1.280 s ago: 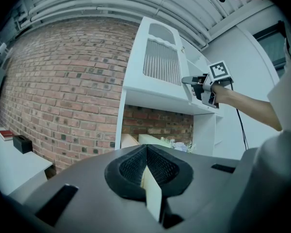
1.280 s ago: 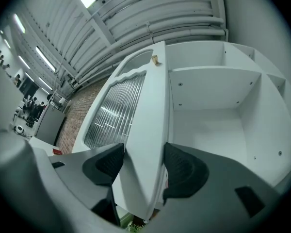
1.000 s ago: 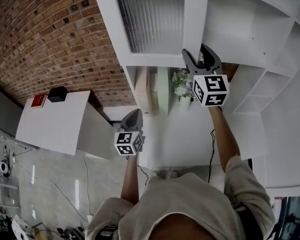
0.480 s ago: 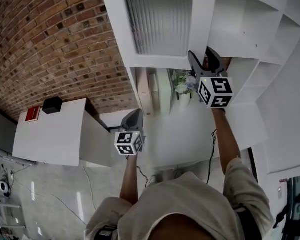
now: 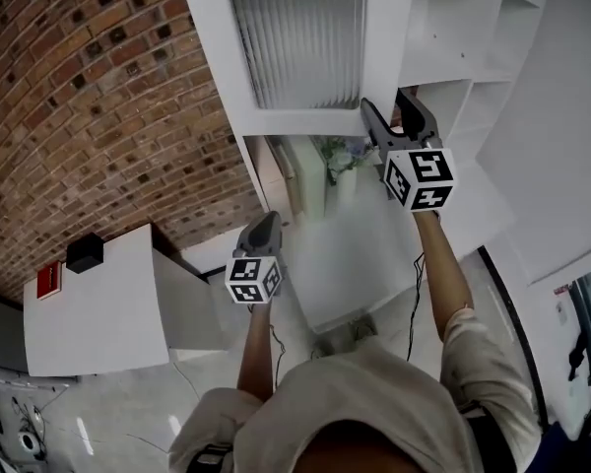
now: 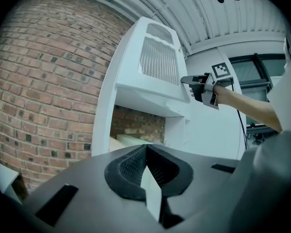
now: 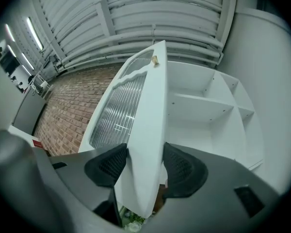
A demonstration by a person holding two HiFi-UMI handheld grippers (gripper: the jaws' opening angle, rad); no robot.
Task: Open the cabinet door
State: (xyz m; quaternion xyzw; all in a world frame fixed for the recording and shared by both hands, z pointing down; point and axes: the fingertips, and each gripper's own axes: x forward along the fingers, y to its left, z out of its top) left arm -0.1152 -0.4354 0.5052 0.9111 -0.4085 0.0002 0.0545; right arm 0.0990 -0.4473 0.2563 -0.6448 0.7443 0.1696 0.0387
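Cabinet (image 5: 463, 37): inner shelves are exposed, and those in view are bare.

Cabinet door (image 5: 295, 42): ribbed-glass panel. It stands swung well clear of the cabinet front and shows almost edge-on in the right gripper view.

Right gripper (image 5: 387, 108): jaws straddle the door's free edge, with a pad pressed on each face, so it is gripping the door.

Left gripper (image 5: 266, 220): jaws closed together with nothing between them. It is held low, well apart from the door.

Knob (image 7: 154, 59): small, on the door's free edge, with nothing on it.

Judgement: the opening is largely done. What is left is perhaps a last bit of swing, then release.
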